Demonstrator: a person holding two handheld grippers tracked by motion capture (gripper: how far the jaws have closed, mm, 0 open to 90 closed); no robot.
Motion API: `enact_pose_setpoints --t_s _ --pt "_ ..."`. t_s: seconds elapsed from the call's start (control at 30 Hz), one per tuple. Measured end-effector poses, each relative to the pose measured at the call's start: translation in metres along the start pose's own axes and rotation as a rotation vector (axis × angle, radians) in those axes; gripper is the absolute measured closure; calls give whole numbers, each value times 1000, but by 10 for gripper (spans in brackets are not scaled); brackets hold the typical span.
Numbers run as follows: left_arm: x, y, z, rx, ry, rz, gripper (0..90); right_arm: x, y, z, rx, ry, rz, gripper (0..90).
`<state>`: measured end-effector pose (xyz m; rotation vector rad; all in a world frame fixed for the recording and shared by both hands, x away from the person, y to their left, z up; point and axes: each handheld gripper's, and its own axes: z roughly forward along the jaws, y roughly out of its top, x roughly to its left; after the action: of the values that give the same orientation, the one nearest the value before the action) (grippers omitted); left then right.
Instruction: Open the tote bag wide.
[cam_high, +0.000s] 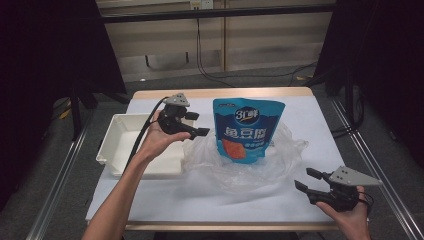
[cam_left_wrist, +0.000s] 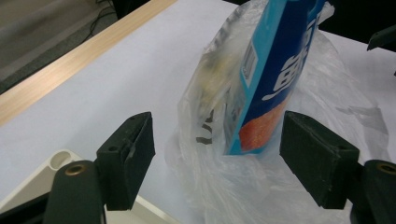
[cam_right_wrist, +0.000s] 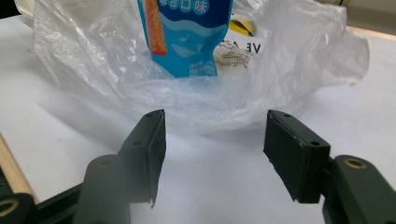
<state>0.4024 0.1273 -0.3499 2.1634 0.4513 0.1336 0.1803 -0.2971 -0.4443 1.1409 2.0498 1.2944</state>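
Upright blue snack pouch (cam_high: 248, 130) in clear bag (cam_high: 280, 155); both claws wide, empty.

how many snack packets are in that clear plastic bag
2 that I can make out: the blue packet standing upright in the clear plastic bag, and a second packet with black print partly visible behind it. More may be hidden behind the blue packet.

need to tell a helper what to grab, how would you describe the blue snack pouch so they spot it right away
Start at the white-covered table and find the crumpled clear plastic bag right of the white tray. Standing upright inside that bag is the blue snack pouch. It is the one brightly coloured thing there: blue with white lettering and an orange picture low on its front.
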Motion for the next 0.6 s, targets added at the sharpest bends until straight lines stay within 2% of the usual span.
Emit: enact_pose_setpoints --t_s 0.07,0.1,0.2,0.27,0.3,0.33,0.37,0.4,0.47,0.6 --pt "-1 3 -2 8 -13 7 248 3 -2 -3 -10 5 15 383" --pt "-2 5 -3 4 -7 15 238 5 -1 -3 -6 8 9 377" --pt "-4 9 -5 -4 -25 16 234 10 0 0 -9 23 7 365" --pt "-6 14 -6 6 -34 38 237 13 0 3 -2 39 8 352" --pt "-6 15 -6 12 -47 54 248 15 0 5 6 46 4 349" --pt "-8 18 -7 13 -73 57 283 17 0 7 11 53 4 346" --pt "-9 20 -8 12 -81 71 332 19 -1 10 10 70 15 338" --pt "-11 22 -9 9 -79 75 341 20 -1 12 14 82 17 327" --pt "-13 28 -11 10 -80 96 346 24 -2 17 41 95 -10 307" --pt "-14 40 -9 13 -77 119 376 26 -3 23 59 119 -9 302"
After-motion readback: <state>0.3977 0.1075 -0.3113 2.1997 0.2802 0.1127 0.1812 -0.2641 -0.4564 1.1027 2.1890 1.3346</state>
